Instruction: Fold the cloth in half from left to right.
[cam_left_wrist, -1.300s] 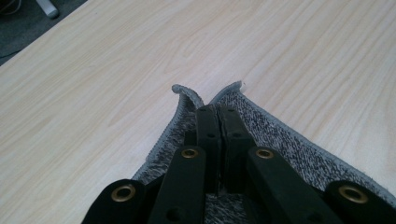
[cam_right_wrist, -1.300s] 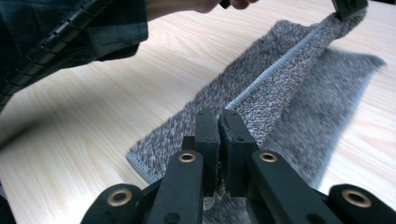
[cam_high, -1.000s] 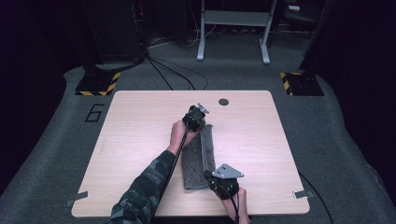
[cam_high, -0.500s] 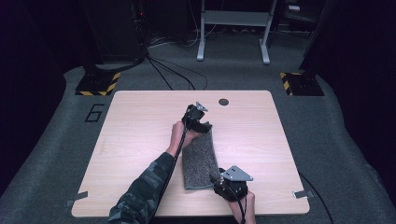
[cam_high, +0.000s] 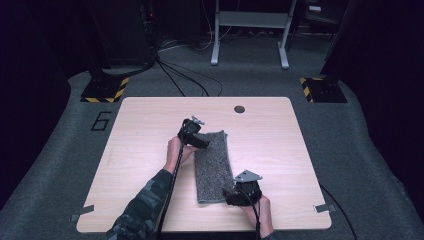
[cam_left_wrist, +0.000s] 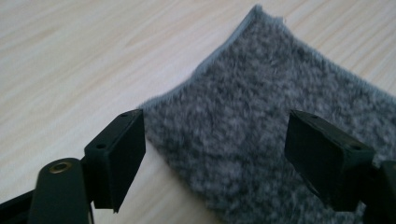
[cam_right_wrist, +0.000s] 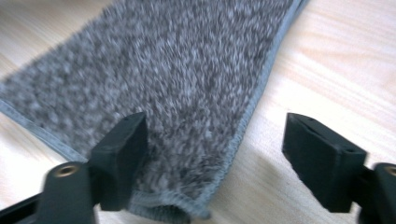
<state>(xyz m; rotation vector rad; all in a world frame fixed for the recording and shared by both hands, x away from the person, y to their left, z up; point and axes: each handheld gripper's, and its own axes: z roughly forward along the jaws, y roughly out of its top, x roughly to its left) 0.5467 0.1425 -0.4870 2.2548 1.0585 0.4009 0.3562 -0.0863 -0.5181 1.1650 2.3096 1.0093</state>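
A grey fluffy towel, folded into a long strip, lies flat on the wooden table. My left gripper sits at the strip's far left corner. Its jaws have just been opening and now stand open. In the left gripper view the towel corner lies on the wood between them, untouched. My right gripper is at the near right corner. It has also just been opening, and in the right gripper view the hemmed towel edge runs between its spread jaws.
A dark round cable hole sits near the table's far edge. Bare wood lies left and right of the towel. Beyond the table are floor cables, two bases with yellow-black tape, and a metal stand.
Both grippers have opened and let go of the towel, which now lies flat and wider. The left gripper has drawn back to the left and the right one has sunk slightly.
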